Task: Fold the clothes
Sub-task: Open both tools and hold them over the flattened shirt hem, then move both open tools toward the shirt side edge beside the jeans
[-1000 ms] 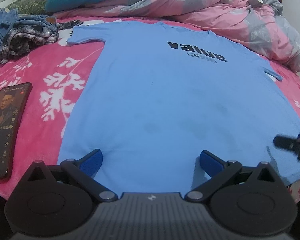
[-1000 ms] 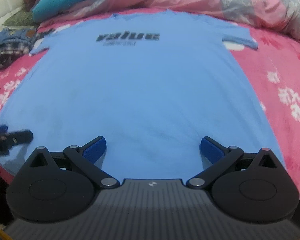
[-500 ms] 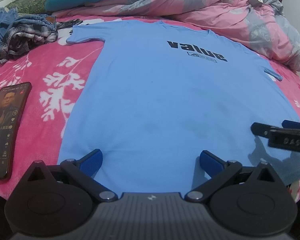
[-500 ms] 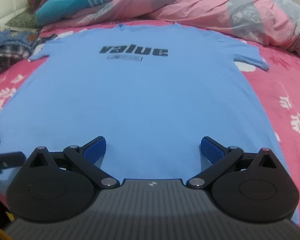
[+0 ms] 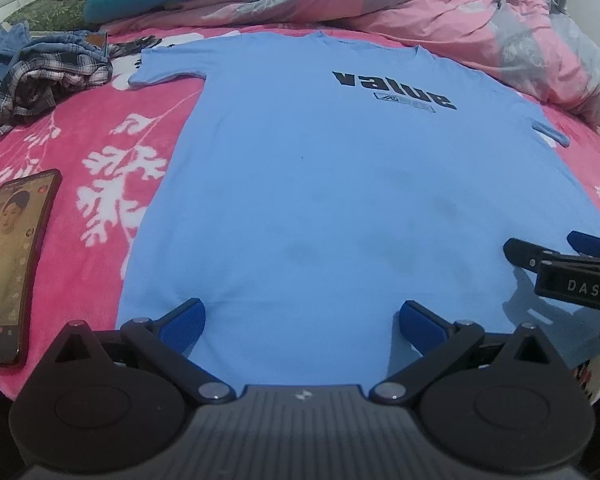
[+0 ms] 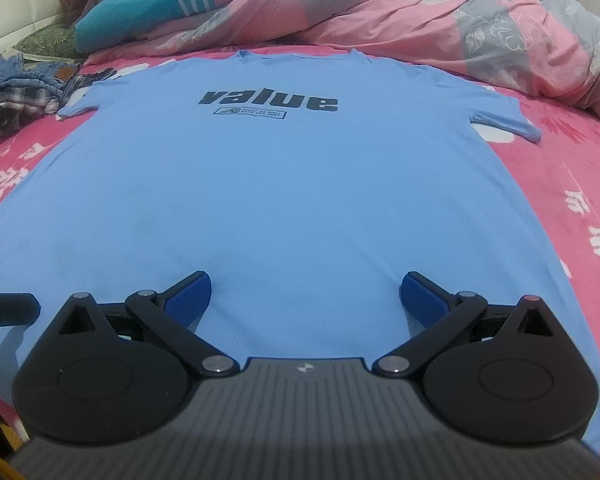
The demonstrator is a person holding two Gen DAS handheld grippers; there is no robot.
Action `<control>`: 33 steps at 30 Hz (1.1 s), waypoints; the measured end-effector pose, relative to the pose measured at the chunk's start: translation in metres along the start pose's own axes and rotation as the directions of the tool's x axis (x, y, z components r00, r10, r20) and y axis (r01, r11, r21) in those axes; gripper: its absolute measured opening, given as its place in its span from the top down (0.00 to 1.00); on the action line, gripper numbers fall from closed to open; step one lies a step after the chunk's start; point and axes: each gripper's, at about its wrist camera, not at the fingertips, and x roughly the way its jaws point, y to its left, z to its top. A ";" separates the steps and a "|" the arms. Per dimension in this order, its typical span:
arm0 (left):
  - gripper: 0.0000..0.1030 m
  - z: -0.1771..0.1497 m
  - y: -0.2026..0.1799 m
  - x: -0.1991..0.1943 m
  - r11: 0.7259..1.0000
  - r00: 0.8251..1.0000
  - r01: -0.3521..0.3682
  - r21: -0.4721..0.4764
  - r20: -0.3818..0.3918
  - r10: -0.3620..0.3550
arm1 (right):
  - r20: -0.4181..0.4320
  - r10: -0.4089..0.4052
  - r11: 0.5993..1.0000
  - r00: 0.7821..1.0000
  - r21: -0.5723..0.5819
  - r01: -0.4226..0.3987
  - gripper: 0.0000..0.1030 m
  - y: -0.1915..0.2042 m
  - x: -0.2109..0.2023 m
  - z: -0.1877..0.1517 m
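Observation:
A light blue T-shirt (image 5: 340, 184) with black "value" print lies flat, face up, on the pink floral bed; it also shows in the right wrist view (image 6: 284, 184). My left gripper (image 5: 302, 320) is open and empty, hovering over the shirt's hem near its left side. My right gripper (image 6: 305, 298) is open and empty over the hem nearer the right side. The right gripper's fingers (image 5: 556, 260) show at the right edge of the left wrist view. A bit of the left gripper (image 6: 4, 310) shows at the left edge of the right wrist view.
A phone (image 5: 12, 264) with a lit screen lies on the bed left of the shirt. A heap of plaid and denim clothes (image 5: 48, 72) sits at the far left. A rumpled pink and grey quilt (image 6: 440, 28) and a teal pillow (image 6: 148, 12) lie behind the shirt.
The right gripper has lifted and moved a little forward over the hem, showing more of the quilt. In the left wrist view its fingers have come further in. The left gripper has barely moved.

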 end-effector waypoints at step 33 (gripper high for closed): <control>0.00 0.042 0.058 -0.030 0.954 0.953 0.134 -0.268 0.300 -0.050 | -0.019 0.004 1.000 1.000 -0.031 -0.005 0.01 0.004 0.000 0.004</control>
